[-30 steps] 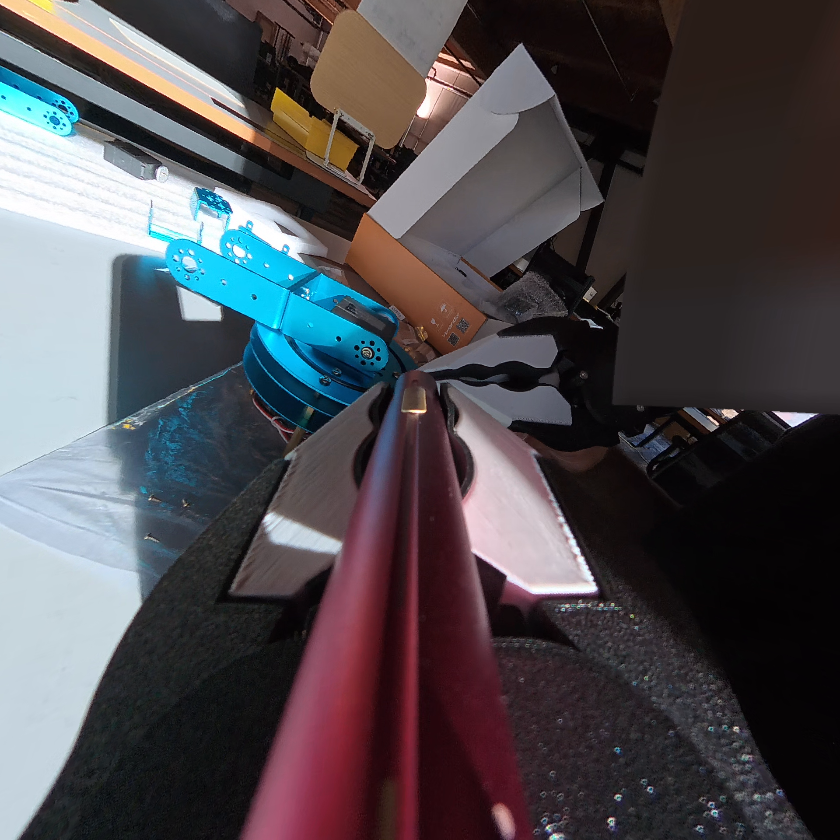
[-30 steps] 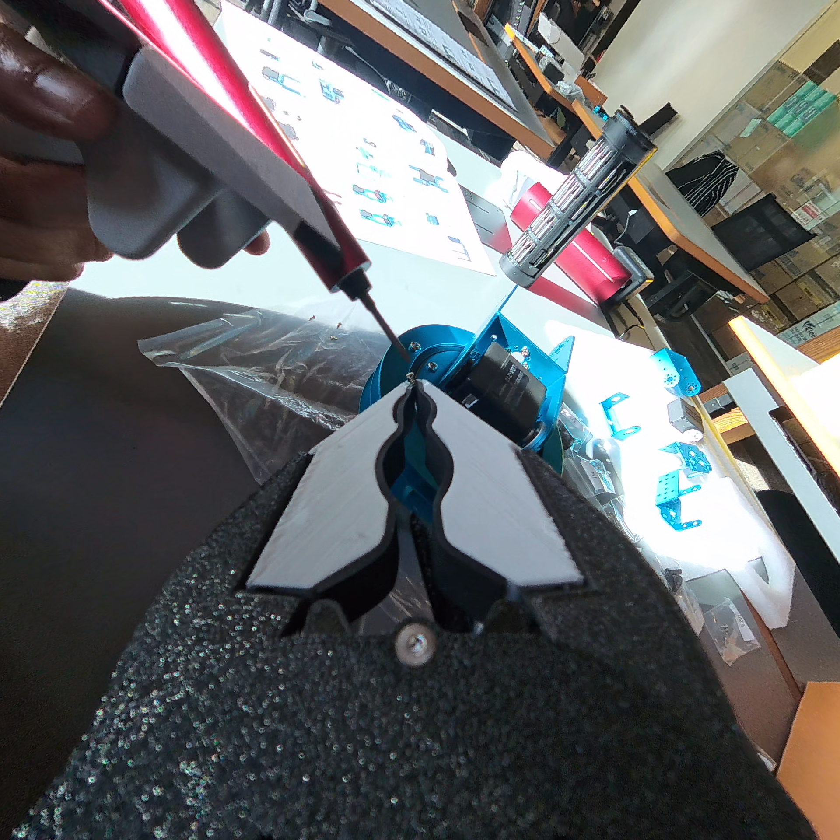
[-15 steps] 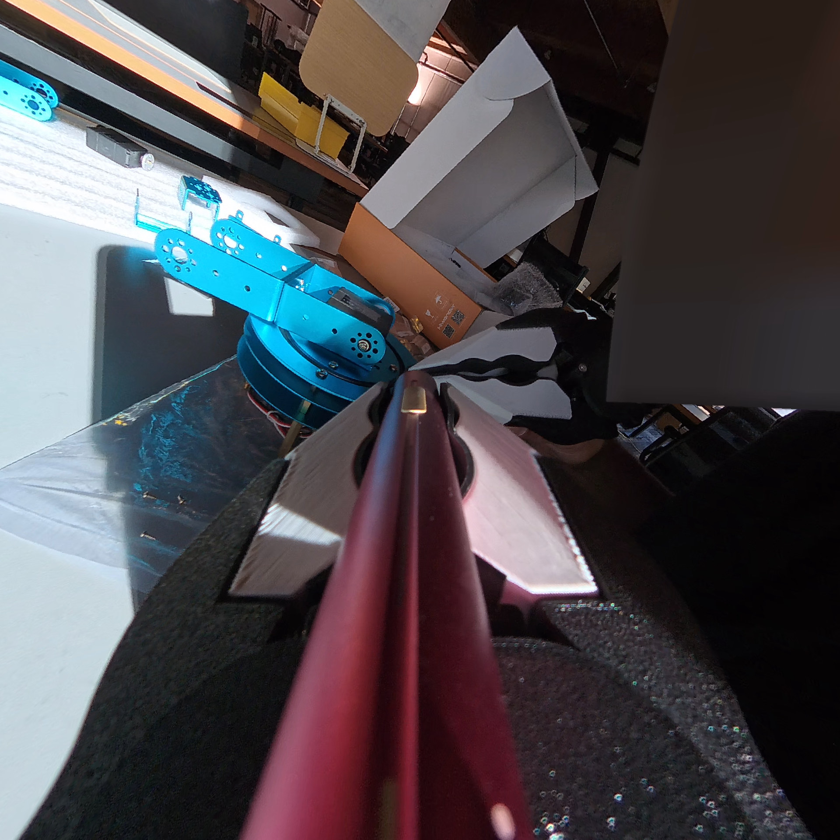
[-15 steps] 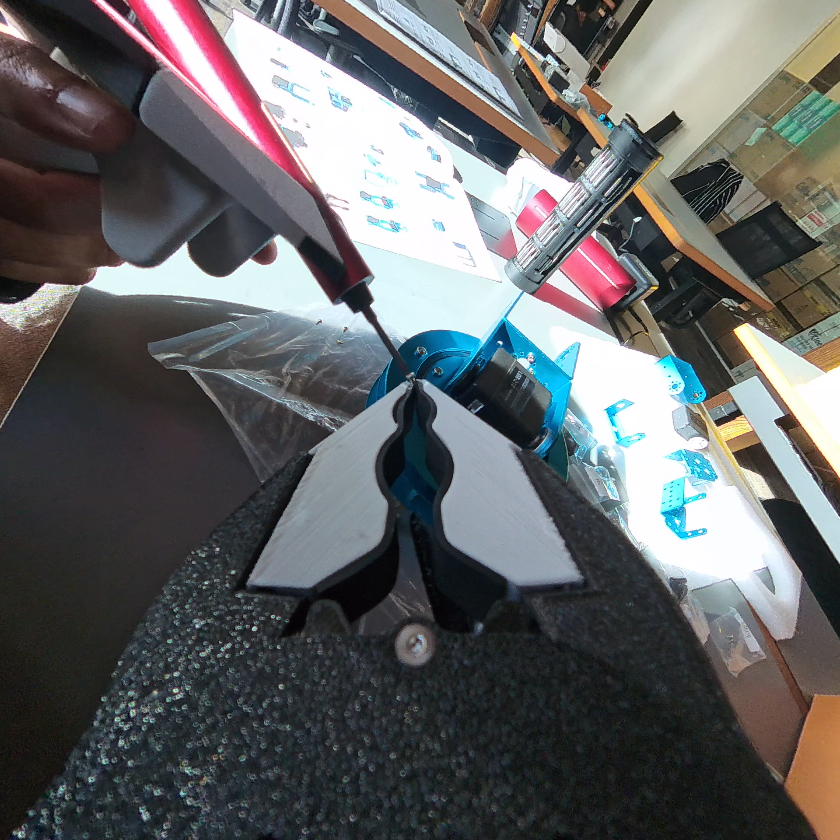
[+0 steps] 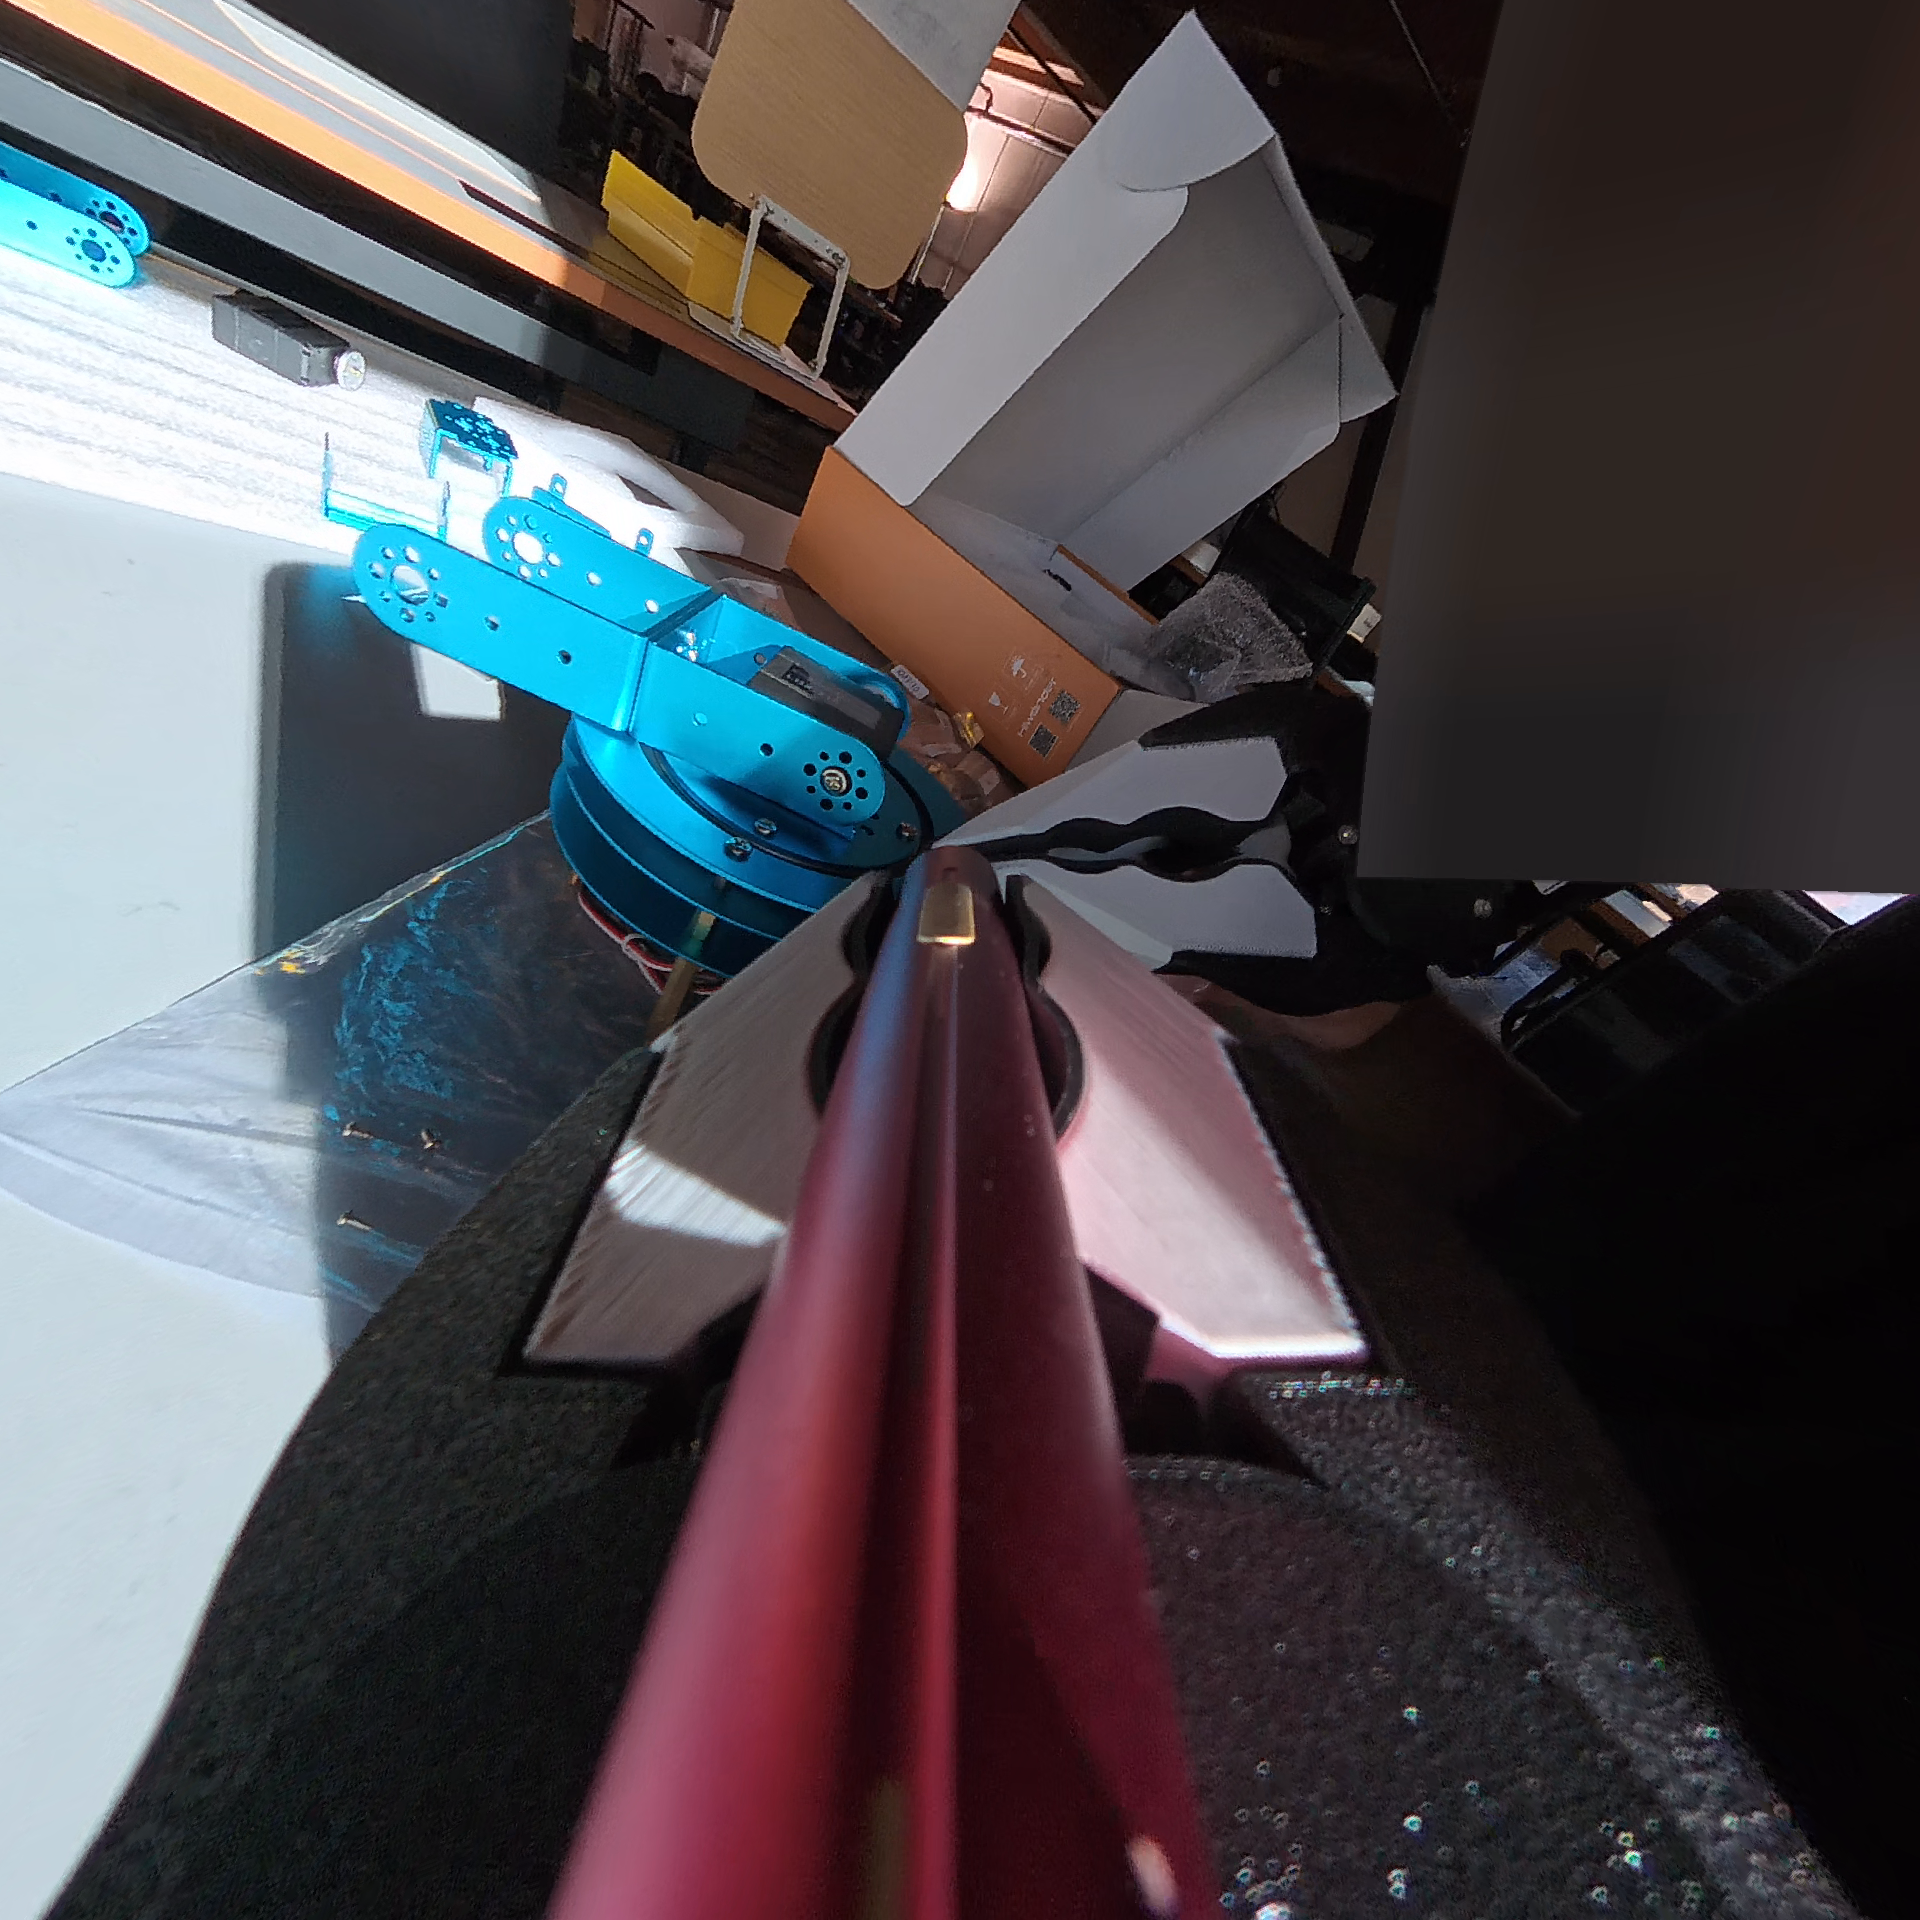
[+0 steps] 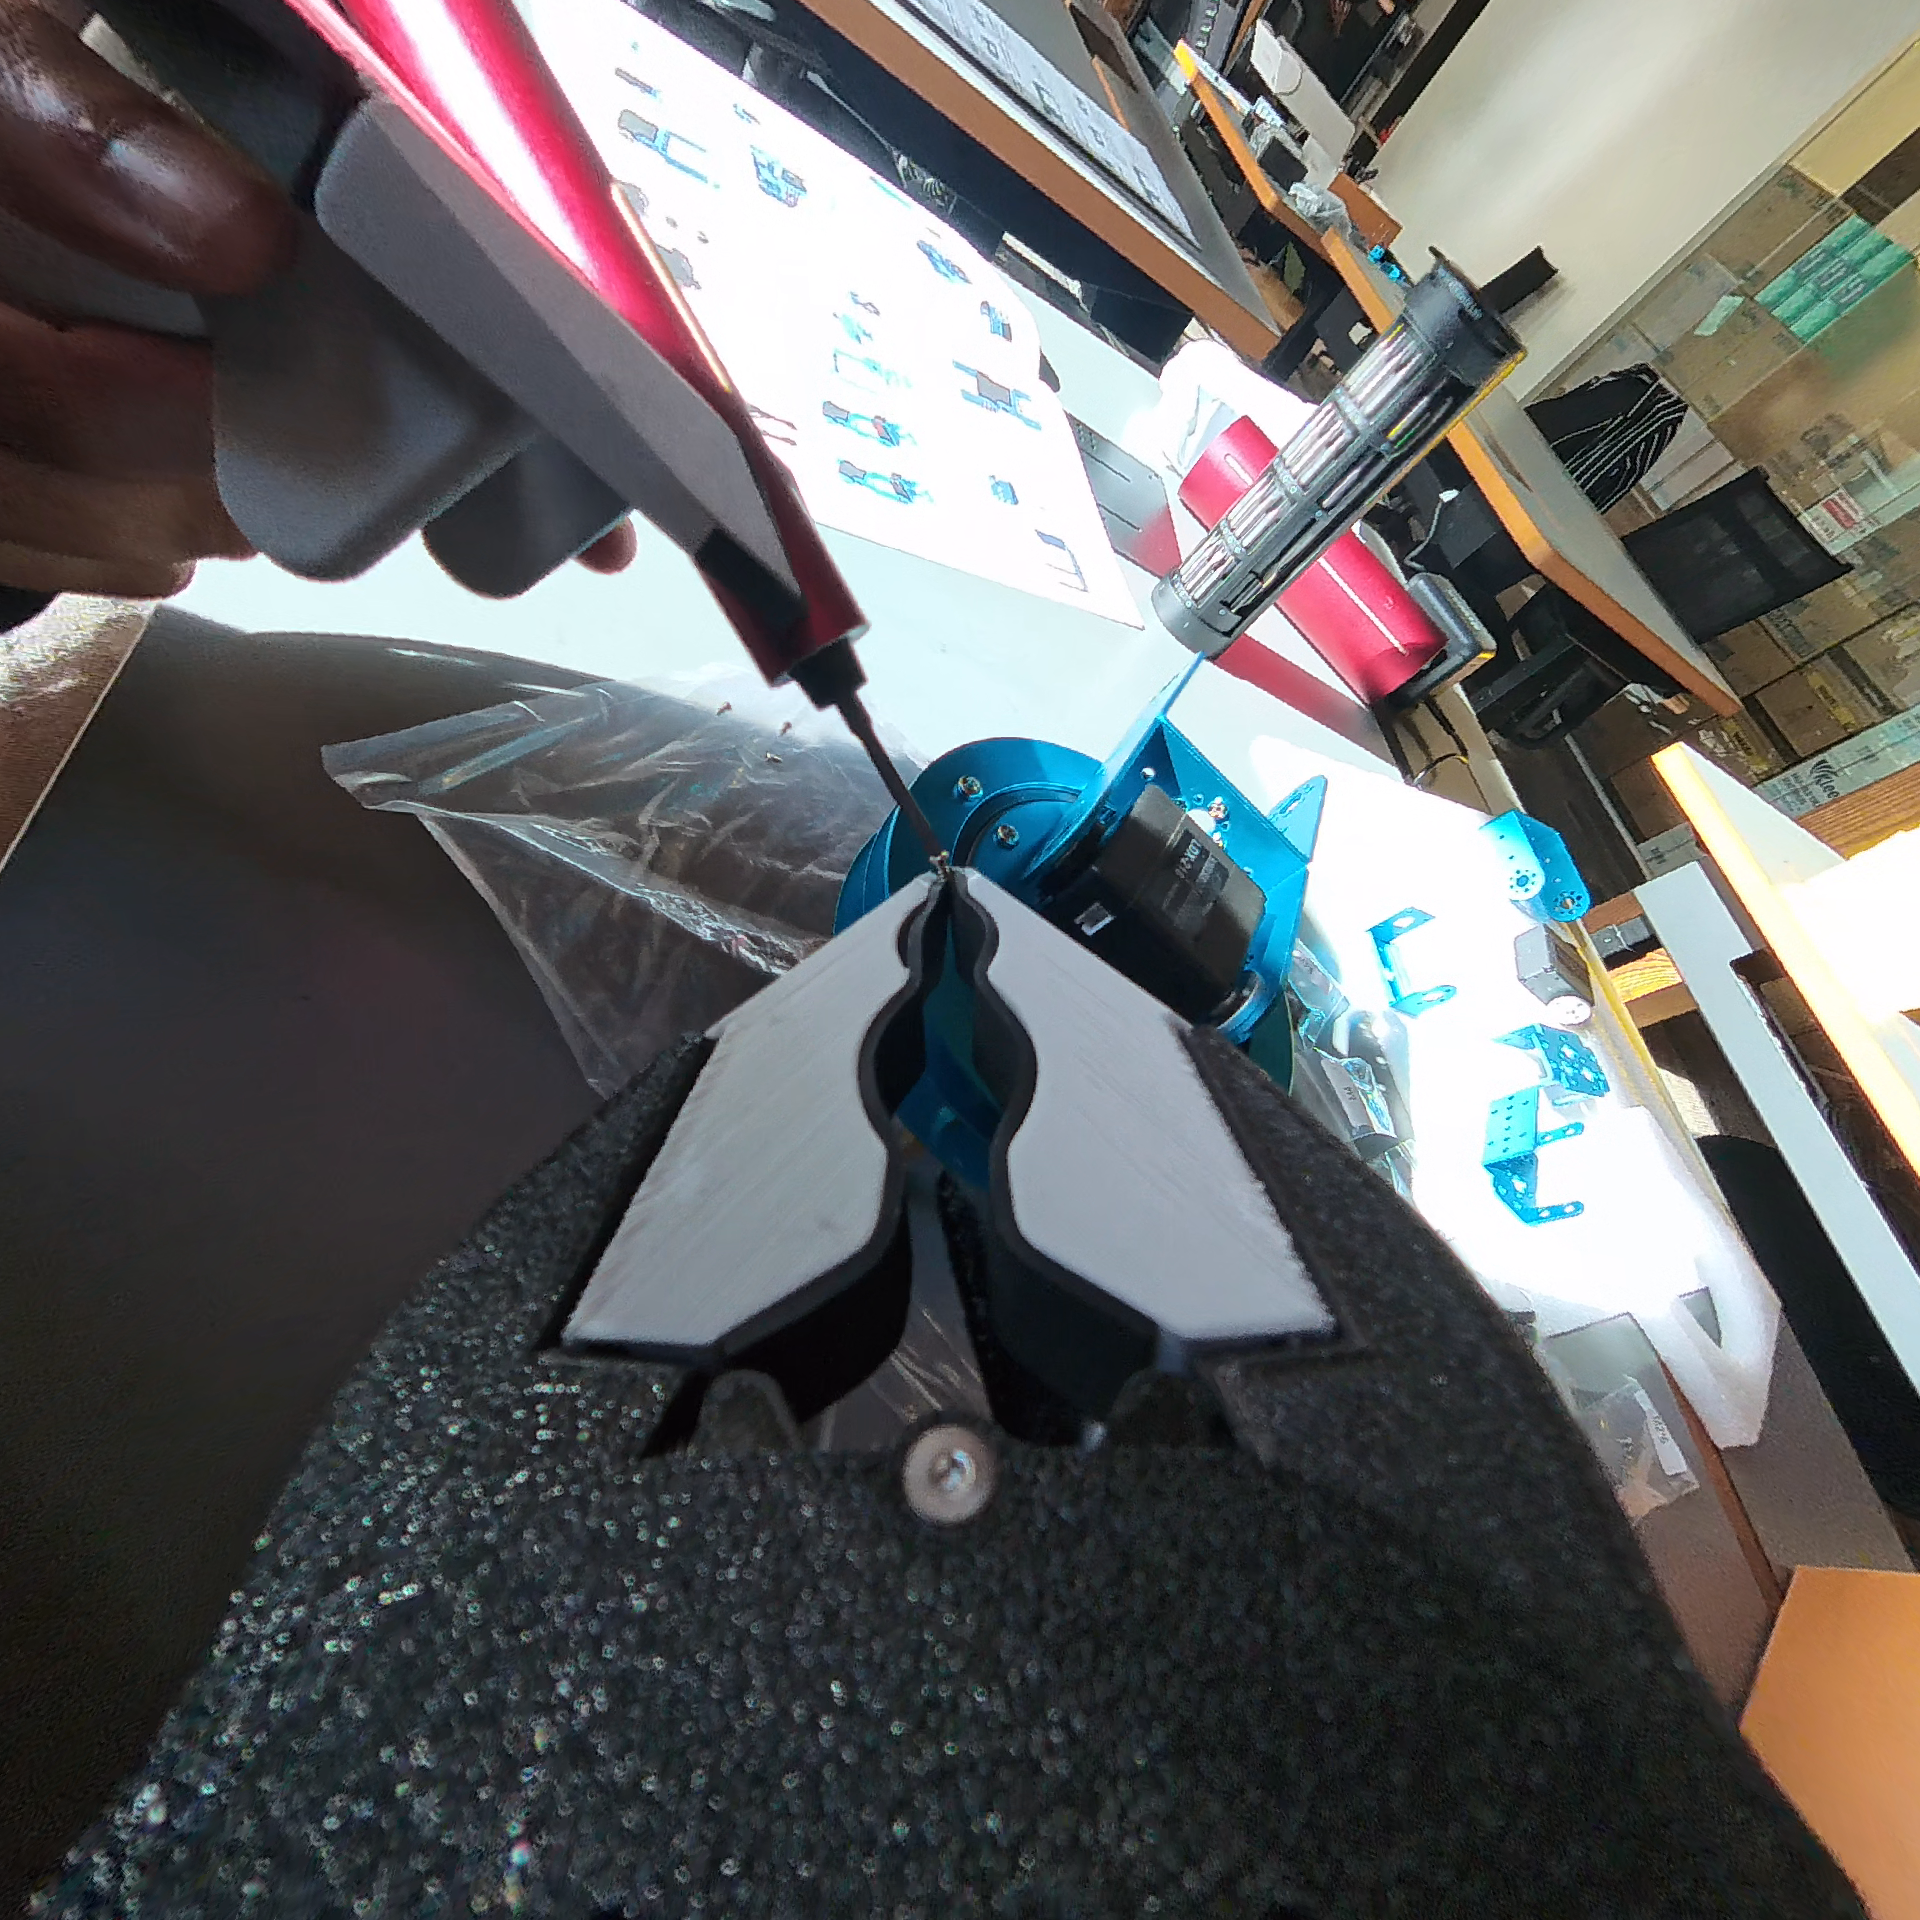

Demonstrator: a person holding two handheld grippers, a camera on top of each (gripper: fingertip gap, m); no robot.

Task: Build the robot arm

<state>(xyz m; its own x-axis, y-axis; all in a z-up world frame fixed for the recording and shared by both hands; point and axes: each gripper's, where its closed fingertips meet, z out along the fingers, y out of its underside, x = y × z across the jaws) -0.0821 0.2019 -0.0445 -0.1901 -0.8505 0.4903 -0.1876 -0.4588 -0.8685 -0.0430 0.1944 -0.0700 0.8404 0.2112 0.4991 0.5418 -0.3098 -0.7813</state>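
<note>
Two tongs met over the blue turntable base, which stood on the white tabletop; left of that base lay a clear plastic bag with a few small screws on it; the left tongs were clamped on a red screwdriver, whose thin bit slanted down to the near rim of the base; a hand held those tongs from above, left of the base; the right tongs were pinched together at their tips just at the bit's point, on something too small to make out; on top of the base sat a blue bracket with a black servo; right of the base, loose blue brackets lay on white foam; beyond the base stood an open cardboard box.
</note>
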